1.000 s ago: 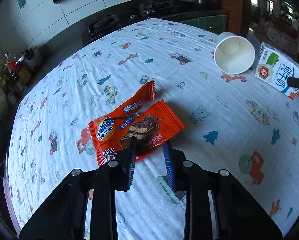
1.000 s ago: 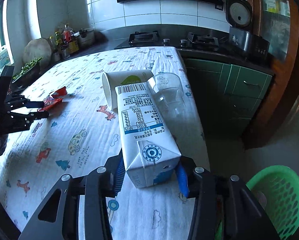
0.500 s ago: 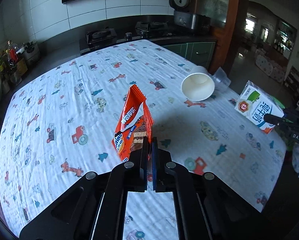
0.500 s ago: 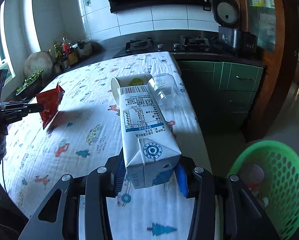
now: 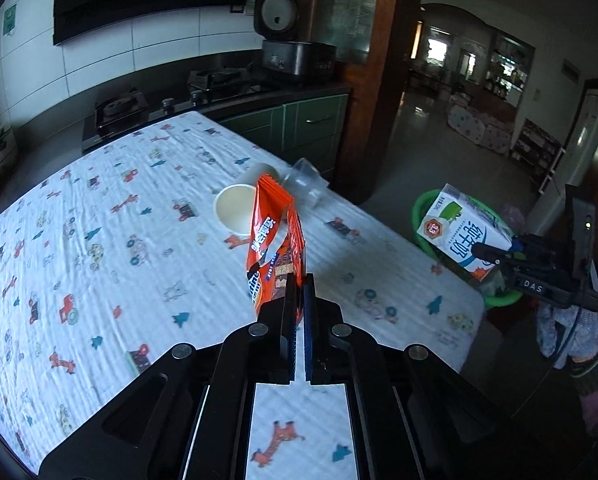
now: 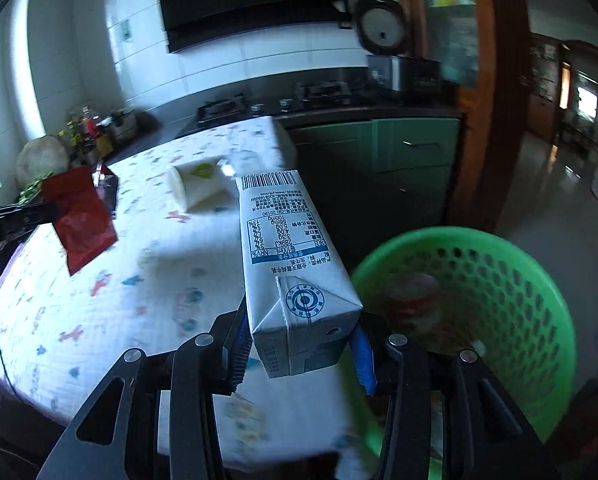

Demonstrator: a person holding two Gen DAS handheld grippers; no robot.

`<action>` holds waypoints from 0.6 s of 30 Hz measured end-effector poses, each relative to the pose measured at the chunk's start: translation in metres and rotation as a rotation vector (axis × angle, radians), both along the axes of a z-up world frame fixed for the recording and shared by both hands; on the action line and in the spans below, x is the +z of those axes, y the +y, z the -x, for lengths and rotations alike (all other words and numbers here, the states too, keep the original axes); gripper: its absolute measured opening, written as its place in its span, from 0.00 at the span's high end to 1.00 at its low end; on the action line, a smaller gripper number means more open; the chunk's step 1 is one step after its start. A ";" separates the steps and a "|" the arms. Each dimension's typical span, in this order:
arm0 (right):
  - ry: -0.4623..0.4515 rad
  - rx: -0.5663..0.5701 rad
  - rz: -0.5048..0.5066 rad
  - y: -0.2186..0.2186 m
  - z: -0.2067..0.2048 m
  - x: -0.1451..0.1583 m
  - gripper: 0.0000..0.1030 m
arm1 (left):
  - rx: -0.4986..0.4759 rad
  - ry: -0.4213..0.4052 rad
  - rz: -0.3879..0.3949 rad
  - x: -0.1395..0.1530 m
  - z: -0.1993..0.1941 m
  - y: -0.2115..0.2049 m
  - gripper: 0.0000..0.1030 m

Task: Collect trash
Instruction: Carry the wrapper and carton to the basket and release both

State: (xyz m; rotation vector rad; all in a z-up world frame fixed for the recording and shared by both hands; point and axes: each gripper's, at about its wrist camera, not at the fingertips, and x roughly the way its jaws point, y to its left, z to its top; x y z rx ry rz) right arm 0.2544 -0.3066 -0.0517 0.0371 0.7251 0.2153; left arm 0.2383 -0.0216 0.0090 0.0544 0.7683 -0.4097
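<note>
The table [image 5: 99, 240], covered by a white cloth printed with cartoon animals and cars, fills most of both views. A green basket [image 6: 519, 264] with a perforated wall is seen on the floor past the table's edge; a red-and-white item is lying inside it, too blurred to identify.

The right hand-held gripper [image 6: 299, 344] is angled downward near the table's edge, with the basket just to its right. A white and blue carton [image 6: 291, 256] is clamped endwise between its pads, barcode end pointing away, and is held clear of the cloth.

The left hand-held gripper [image 5: 299, 296] is also tilted downward above the table. Its pads are pressed together on the lower edge of an orange wrapper [image 5: 275, 240], which is lifted off the cloth and stands up from the fingers.

Behind the wrapper, a white paper cup [image 5: 237, 210] is lying on its side with its mouth toward the camera, and a clear plastic cup [image 5: 305, 184] is lying just beside it near the table's edge.
</note>
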 end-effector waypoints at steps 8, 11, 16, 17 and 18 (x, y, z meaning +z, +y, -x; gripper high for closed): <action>0.054 -0.216 0.061 -0.090 0.008 -0.022 0.59 | -0.125 -0.001 0.034 0.005 -0.009 -0.078 0.99; 0.070 -0.272 0.076 -0.113 0.007 -0.031 0.59 | -0.168 0.004 0.036 0.005 -0.015 -0.105 0.99; 0.095 -0.353 0.090 -0.138 0.002 -0.043 0.59 | -0.241 0.021 0.062 0.001 -0.024 -0.150 0.99; 0.102 -0.357 0.088 -0.142 0.001 -0.046 0.59 | -0.252 0.024 0.065 0.001 -0.025 -0.157 0.99; 0.104 -0.366 0.091 -0.146 0.000 -0.048 0.59 | -0.265 0.029 0.068 -0.001 -0.025 -0.166 0.99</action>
